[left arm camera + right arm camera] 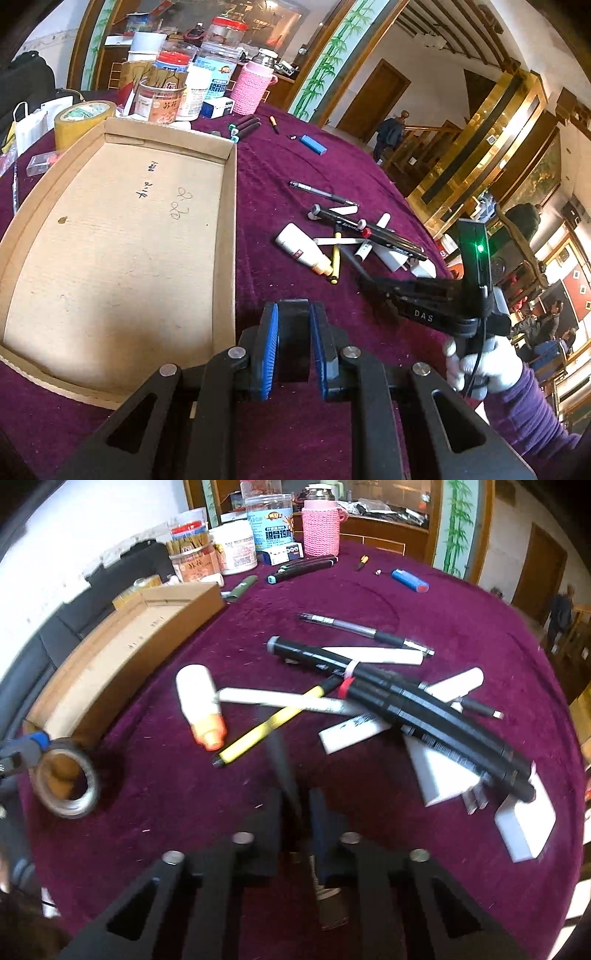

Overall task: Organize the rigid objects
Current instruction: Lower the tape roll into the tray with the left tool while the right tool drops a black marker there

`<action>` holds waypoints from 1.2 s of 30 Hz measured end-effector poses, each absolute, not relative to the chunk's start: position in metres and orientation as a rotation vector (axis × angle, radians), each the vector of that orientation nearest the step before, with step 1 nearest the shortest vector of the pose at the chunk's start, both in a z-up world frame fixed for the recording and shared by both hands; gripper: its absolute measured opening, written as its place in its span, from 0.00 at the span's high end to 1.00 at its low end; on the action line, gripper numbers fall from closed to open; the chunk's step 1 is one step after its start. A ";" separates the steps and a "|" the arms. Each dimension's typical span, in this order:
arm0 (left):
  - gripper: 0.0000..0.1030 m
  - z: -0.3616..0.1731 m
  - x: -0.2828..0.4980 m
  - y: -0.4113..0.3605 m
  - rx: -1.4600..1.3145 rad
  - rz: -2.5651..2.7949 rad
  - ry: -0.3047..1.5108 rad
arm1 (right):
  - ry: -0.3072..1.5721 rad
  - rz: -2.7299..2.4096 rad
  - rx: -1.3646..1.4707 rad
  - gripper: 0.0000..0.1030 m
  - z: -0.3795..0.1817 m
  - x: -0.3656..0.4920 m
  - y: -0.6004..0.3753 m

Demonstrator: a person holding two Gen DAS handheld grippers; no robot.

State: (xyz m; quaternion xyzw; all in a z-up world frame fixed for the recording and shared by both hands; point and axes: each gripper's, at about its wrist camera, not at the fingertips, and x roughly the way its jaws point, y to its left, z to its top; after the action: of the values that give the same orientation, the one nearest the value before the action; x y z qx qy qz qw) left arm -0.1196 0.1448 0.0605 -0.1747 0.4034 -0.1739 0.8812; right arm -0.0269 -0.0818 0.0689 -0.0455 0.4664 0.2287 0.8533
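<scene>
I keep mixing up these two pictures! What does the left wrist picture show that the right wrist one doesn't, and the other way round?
Only the left wrist view: the gloved hand holding the right gripper, and its green light.

Only the right wrist view: the black tape seen as a ring with its hole. The left view shows it only edge-on.

Both: the box, pink bottle, lighter, glue bottle and the pile of pens.

A black tape roll [293,341] is clamped upright; a dark pen [282,764] is gripped; markers [399,705] are piled crosswise beside the cardboard tray [231,221].
</scene>
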 end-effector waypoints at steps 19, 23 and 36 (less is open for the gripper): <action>0.83 0.096 -0.048 0.229 -0.368 -0.259 0.854 | 0.984 0.809 0.415 0.89 0.128 0.018 0.011; 0.83 0.075 -0.004 0.240 -0.378 -0.224 0.921 | 1.026 0.759 0.385 0.89 0.121 0.049 0.062; 0.47 0.061 0.045 0.239 -0.422 -0.230 0.911 | 1.030 0.539 0.265 0.75 0.107 0.092 0.084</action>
State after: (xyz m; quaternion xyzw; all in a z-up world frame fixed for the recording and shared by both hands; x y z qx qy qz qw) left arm 0.0445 0.2390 0.0606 -0.2017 0.4357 -0.1102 0.8702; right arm 0.0919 0.0843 0.1067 0.1246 0.4852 0.2537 0.8275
